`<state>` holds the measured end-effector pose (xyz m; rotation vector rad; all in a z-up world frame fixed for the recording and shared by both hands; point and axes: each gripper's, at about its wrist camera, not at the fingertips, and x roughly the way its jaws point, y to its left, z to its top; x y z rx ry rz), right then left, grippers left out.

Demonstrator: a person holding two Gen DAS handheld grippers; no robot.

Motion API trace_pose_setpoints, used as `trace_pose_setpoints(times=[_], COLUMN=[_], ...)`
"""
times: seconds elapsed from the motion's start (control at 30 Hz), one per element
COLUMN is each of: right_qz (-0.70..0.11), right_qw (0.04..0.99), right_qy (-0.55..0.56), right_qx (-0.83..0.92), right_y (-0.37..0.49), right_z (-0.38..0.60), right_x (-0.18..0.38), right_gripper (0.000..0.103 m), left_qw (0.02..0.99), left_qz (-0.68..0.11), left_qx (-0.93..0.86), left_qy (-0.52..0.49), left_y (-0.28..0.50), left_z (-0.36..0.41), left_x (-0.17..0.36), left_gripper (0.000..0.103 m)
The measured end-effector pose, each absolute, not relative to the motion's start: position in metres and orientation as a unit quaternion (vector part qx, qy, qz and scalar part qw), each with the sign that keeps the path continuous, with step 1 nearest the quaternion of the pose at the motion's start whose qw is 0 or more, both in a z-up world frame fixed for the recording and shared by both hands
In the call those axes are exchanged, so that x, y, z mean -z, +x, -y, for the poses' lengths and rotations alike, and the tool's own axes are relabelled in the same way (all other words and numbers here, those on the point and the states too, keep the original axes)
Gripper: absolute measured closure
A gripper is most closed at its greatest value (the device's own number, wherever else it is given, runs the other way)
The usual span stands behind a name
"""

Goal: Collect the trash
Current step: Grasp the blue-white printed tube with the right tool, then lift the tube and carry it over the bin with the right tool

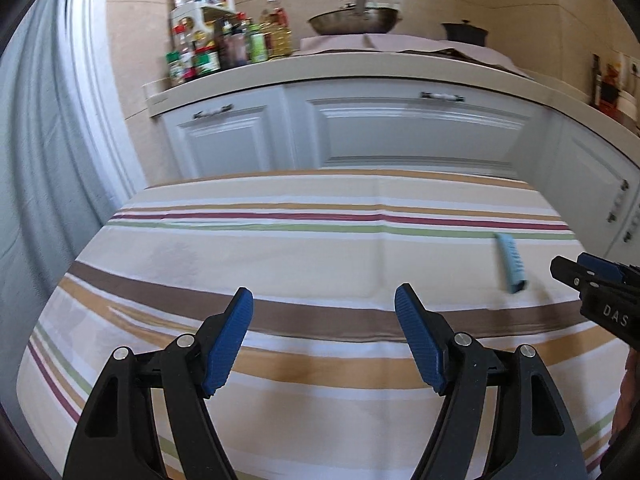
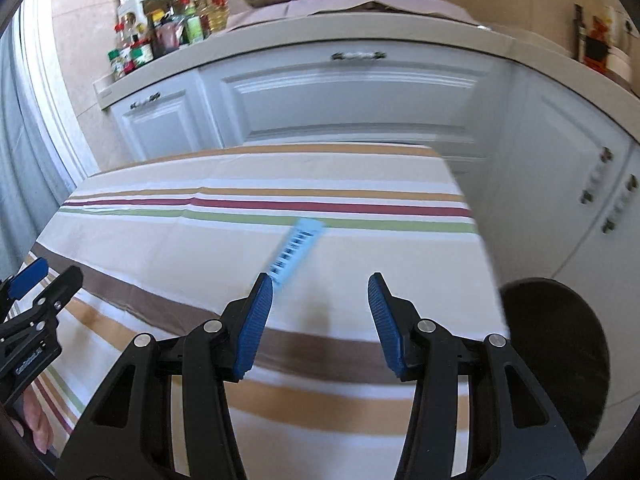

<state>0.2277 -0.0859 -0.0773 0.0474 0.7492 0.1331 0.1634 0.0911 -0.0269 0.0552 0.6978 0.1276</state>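
A light blue paper wrapper with a barcode (image 2: 295,249) lies flat on the striped tablecloth (image 2: 160,240). It also shows in the left wrist view (image 1: 510,262), to the right. My right gripper (image 2: 320,292) is open and empty, hovering just short of the wrapper, whose near end is by the left fingertip. My left gripper (image 1: 324,300) is open and empty over the table's middle, left of the wrapper. The right gripper's tip shows at the right edge of the left wrist view (image 1: 588,276).
White kitchen cabinets (image 1: 400,132) stand beyond the table's far edge. The counter holds spice bottles (image 1: 212,48), a wok (image 1: 354,20) and a dark pot (image 1: 464,32). A dark round bin or stool (image 2: 556,344) sits past the table's right edge. A curtain (image 1: 48,140) hangs at left.
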Motion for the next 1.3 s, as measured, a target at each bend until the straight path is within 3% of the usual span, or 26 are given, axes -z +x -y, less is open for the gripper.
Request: trace_pose_setpoints(times=[0.3,0.4,0.47,0.5,1.3], right_qz=[-0.406,-0.414,-0.414,-0.415,-0.366], right_qw=[0.912,0.908,0.909,0.908,0.930], right_qy=[0.014,0.014,0.010,0.009,0.025], right_qx=[-0.058,-0.054,-0.053,-0.055,-0.005], right_y=[0.266,0.271,0.271,0.271,0.182], right_z=[0.062,0.063,0.064,0.065,0.150], right_x=[0.099,0.104,0.104,0.104,0.081], right_gripper=[0.055,0.069,0.086,0.088,0.091], left_qw=[0.928,0.926,0.927,0.927,0.932], left_qz=[-0.362,-0.365,-0.365,-0.365,-0.360], left_qx=[-0.094,-0.091,-0.088,-0.086,0.007], left_qy=[0.013,0.014,0.014,0.014,0.032], left_y=[0.171,0.173,0.174,0.174,0.155], left_z=[-0.131,-0.131,-0.129,-0.128,-0.033], left_x=[0.040,0.043,0.044,0.044,0.037], left_gripper=[0.032,0.032,0.032,0.032,0.032])
